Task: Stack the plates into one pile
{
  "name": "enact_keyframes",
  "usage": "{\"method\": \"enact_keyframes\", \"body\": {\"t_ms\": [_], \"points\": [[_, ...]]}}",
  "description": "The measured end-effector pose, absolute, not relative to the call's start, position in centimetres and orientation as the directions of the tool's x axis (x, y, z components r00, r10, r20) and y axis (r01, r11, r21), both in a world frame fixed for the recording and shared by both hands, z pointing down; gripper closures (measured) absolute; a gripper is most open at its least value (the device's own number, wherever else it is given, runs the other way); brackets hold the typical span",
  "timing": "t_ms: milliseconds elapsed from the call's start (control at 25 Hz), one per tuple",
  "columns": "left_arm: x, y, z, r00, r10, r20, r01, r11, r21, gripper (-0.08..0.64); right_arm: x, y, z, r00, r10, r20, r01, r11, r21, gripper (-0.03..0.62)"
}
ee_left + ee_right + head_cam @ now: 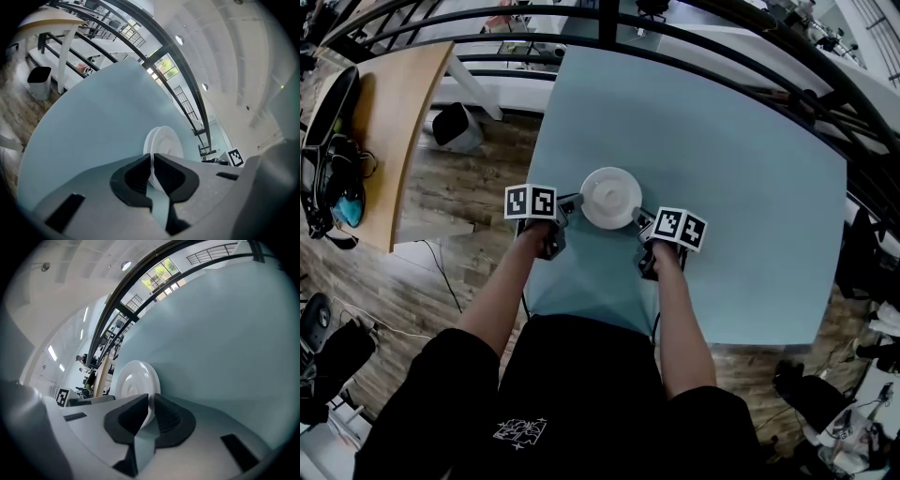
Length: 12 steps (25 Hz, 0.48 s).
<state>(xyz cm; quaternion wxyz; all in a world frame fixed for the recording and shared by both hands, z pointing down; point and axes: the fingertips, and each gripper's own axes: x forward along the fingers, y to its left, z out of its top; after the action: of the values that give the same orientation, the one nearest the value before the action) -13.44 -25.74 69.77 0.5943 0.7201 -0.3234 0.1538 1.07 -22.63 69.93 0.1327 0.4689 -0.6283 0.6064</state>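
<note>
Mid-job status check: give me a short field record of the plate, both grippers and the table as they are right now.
plate: white plate, between the two grippers
surface: light blue table
left gripper: fingers closed on the plate's rim
right gripper: fingers closed on the opposite rim
pile: a second rim shows behind the held one, possibly another plate; count unclear
plate lifted or resting: cannot tell

Grey left tool point(152, 157) — black ribbed pads point(138, 177)

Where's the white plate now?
In the head view, the white plate is over the blue table, rim clamped between the left gripper and right gripper.
</note>
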Motion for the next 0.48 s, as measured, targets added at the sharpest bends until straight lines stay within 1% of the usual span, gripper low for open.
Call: {"method": "enact_keyframes", "body": {"t_ms": [160, 480], "points": [[-13.25, -25.7, 70.01, 0.745, -0.275, 0.607, -0.648, -0.087, 0.756, 0.531, 1.16, -22.73, 70.07, -0.497, -0.422, 0.759, -0.789, -0.146, -0.597, 0.56], [-13.48, -25.78, 70.2, 0.73, -0.281, 0.623, -0.665, -0.084, 0.742, 0.53, 0.78, -22.76, 70.35, -0.426, -0.392, 0.815, -0.88, -0.031, -0.474, 0.551]]}}
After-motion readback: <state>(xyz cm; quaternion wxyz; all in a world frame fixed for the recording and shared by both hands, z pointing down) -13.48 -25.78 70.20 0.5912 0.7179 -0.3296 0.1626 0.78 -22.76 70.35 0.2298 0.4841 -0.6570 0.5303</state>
